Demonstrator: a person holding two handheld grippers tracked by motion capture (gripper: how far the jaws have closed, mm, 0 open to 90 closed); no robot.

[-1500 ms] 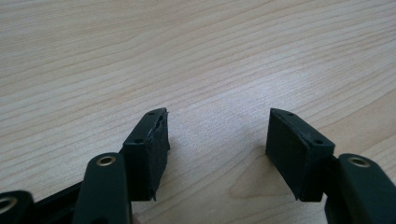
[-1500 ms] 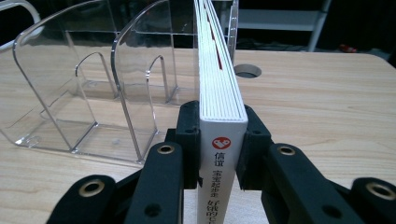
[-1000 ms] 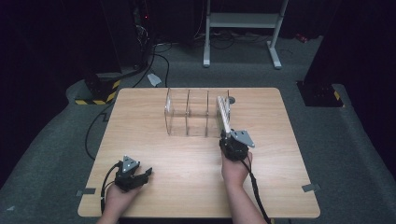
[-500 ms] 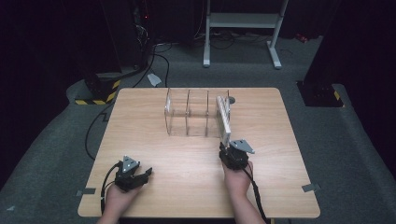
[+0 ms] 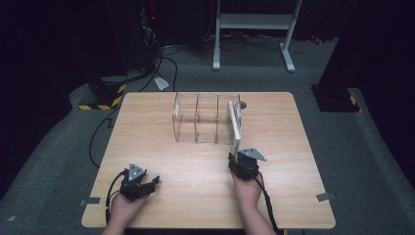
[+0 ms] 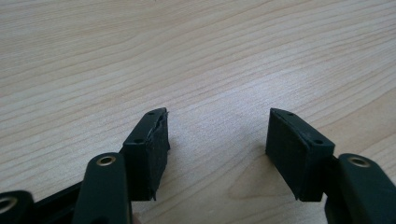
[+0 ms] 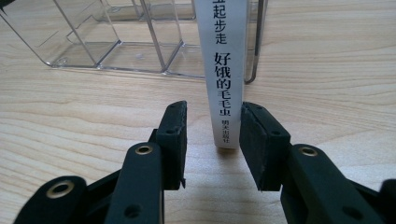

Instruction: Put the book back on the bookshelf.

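Where changed since a second ago: right gripper (image 5: 241, 159) lower, nearer the worktop's (image 5: 195, 196) near edge, level with the foot of the spine; left gripper (image 5: 147, 182) as before.
Right jaws: just been closing, with the book (image 5: 235, 125) between them; not yet clamped. Right pad at the spine's edge, left pad (image 7: 173, 133) a clear gap away.
Left jaws: spread wide, nothing between, resting by the near left corner.
Book's place: standing in the rightmost slot of the clear divider rack (image 5: 195, 117), mid-worktop toward the far edge.
Book's axis: long side running from far edge to near edge, sticking out of the rack toward the person.
Book's facing: white spine upright, turned to the near edge, Chinese lettering reading top to bottom.
Around: three vacant slots to the left of the book; thin end wall of the rack just right of the spine; small dark round thing (image 5: 243, 104) behind the rack by the far edge.
In the way: bare wood between jaws and spine.
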